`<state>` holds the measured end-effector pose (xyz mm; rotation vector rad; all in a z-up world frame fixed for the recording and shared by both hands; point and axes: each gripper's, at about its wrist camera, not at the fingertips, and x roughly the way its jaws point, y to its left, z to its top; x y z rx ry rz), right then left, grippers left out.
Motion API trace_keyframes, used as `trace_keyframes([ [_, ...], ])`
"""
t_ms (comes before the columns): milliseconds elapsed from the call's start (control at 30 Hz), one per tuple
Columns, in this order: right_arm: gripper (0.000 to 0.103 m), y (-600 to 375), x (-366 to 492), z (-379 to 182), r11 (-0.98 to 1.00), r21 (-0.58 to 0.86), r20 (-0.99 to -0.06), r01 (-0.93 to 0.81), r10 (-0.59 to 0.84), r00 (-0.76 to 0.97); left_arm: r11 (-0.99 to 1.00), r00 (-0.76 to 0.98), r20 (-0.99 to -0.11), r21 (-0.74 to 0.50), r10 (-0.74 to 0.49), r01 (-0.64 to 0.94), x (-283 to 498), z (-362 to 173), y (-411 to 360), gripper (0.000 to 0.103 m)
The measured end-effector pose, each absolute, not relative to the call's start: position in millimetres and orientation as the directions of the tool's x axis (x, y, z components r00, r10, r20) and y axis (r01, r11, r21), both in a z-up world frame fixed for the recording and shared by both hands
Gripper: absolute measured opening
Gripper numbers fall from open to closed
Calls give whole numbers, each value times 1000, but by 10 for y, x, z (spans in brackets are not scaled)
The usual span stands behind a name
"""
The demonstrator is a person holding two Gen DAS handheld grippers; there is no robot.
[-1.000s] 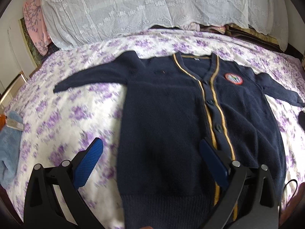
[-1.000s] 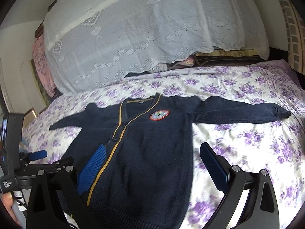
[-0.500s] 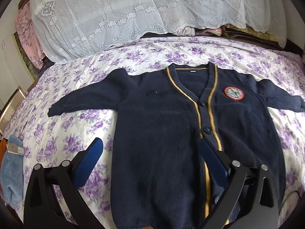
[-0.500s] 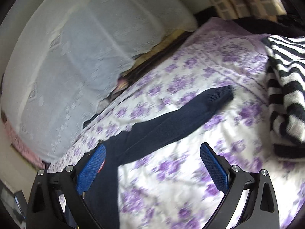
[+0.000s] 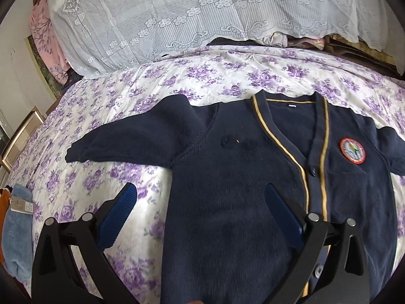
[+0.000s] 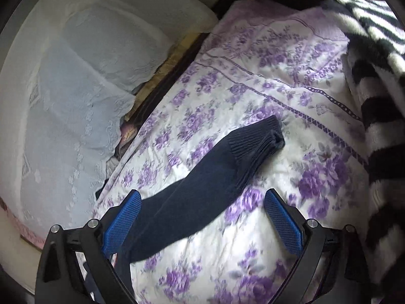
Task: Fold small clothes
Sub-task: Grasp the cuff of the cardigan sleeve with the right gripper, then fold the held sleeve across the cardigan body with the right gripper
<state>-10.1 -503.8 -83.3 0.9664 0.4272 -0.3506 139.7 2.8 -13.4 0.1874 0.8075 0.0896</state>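
A bed covered by a white sheet with purple flowers [image 5: 227,81] fills both views, and a pale lace cloth [image 5: 177,12] is draped over a heap at its far side. A folded blue towel [image 5: 15,230] lies near the bed's left edge, and a black-and-white striped blanket [image 6: 379,116] is bunched at the right. A dark blue cardigan [image 5: 227,202] with yellow trim and a round red badge [image 5: 352,151] lies flat and face up on the sheet, buttoned, both sleeves spread out to the sides. The left gripper [image 5: 200,215] hangs above the cardigan's left side, its blue-padded jaws spread wide with nothing between them, one finger over the sheet and the other over the knit. The right gripper [image 6: 202,220] is tilted and points along the outstretched right sleeve [image 6: 215,177], whose ribbed cuff [image 6: 255,141] rests on the sheet beyond the fingertips; its jaws also stand wide apart, straddling the sleeve from above without holding it.
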Motion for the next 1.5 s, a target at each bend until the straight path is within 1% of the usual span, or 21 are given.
trace_keyframes([
  [100, 96, -5081, -18, -824, 526, 708, -501, 471, -96, 860, 976, 685, -710, 217, 166, -12, 1480, -226, 23, 99],
  [133, 90, -5102, 2, -833, 517, 709, -504, 479, -103, 858, 975, 680, -713, 220, 170, -13, 1501, -258, 25, 99],
  [200, 73, -5184, 28, -886, 480, 728, -501, 489, -114, 858, 975, 666, -725, 220, 175, -16, 1548, -345, 51, 99],
  [233, 69, -5212, 31, -908, 467, 731, -505, 497, -120, 855, 976, 659, -731, 219, 176, -18, 1574, -384, 71, 99],
  [300, 54, -5278, 1, -965, 436, 740, -508, 513, -139, 850, 976, 645, -743, 217, 179, -21, 1609, -464, 108, 99],
  [367, 46, -5294, -3, -985, 433, 733, -515, 525, -152, 843, 977, 629, -757, 211, 178, -23, 1646, -534, 134, 99],
  [433, 32, -5277, 12, -978, 446, 716, -523, 537, -166, 836, 981, 619, -769, 192, 162, -19, 1676, -540, 129, 99],
  [467, 12, -5270, 15, -972, 452, 713, -521, 536, -170, 836, 984, 620, -771, 179, 146, -9, 1682, -511, 96, 99],
  [500, 6, -5268, 6, -961, 456, 715, -513, 530, -172, 841, 986, 623, -772, 169, 128, 6, 1683, -480, 65, 99],
  [667, 6, -5178, -151, -724, 512, 713, -428, 480, -224, 875, 979, 640, -768, 129, 0, 156, 1695, -143, -489, 99],
  [767, 6, -5102, -262, -573, 540, 720, -373, 436, -229, 899, 960, 633, -774, 164, -18, 228, 1717, -42, -968, 99],
  [867, 6, -5028, -310, -462, 580, 699, -349, 418, -234, 907, 938, 616, -787, 182, -41, 294, 1753, -103, -1432, 99],
  [1000, 6, -4963, -355, -372, 614, 677, -331, 406, -239, 913, 920, 562, -824, 168, -65, 353, 1925, -288, -1959, 99],
  [1033, 6, -4957, -353, -367, 622, 668, -334, 409, -240, 912, 916, 558, -828, 178, -58, 360, 1969, -347, -2082, 99],
  [1100, 6, -4964, -356, -397, 617, 669, -342, 414, -239, 909, 895, 537, -844, 241, 1, 376, 2050, -563, -2296, 99],
  [1133, 6, -4985, -343, -428, 609, 678, -349, 413, -228, 909, 889, 530, -847, 263, 27, 376, 2045, -649, -2336, 99],
  [1233, 6, -4975, -338, -445, 606, 678, -353, 416, -228, 908, 890, 556, -831, 261, 11, 373, 1975, -665, -2305, 99],
  [1367, 6, -4860, -305, -296, 654, 648, -330, 391, -221, 918, 898, 538, -841, 197, -51, 394, 1927, -472, -2050, 99],
  [1500, 6, -4690, -213, -118, 708, 611, -312, 354, -196, 930, 927, 580, -813, 184, -43, 327, 1937, -273, -1600, 99],
])
